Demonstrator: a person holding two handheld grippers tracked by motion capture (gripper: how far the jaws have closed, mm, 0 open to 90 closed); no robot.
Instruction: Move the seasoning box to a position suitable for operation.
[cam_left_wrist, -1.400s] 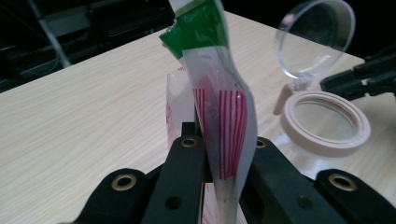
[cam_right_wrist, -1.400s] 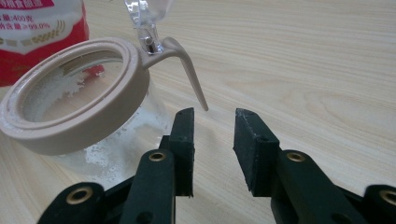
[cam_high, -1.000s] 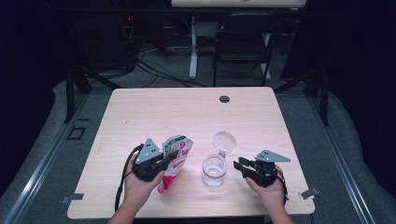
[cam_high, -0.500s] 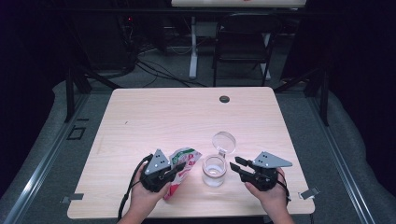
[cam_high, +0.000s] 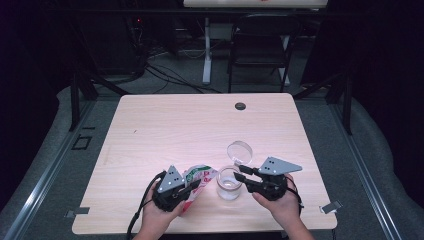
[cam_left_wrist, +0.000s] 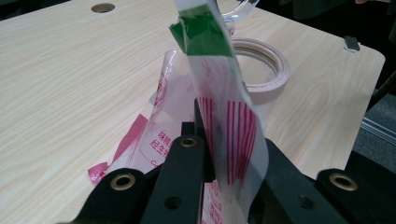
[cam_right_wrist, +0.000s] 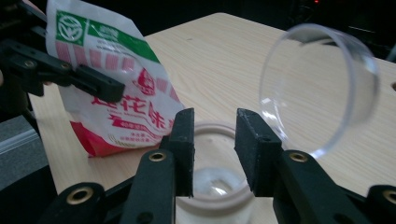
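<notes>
Since 1 second ago my left claw has sunk toward the table's near edge, tipping the bag lower, while my right claw has lifted over the jar. My left claw is clamped flat on the bag's film, which rises straight ahead of its 2 jaws in the left gripper view; the print on the bag is too folded to read, and its lower end is cut off behind the jaws. My right claw stands part apart with nothing pinched, its jaws having eased closer just now. The jar sits directly below and between them, its base hidden by them. Its hinged clear lid stands tilted up, just ahead and right of them.
</notes>
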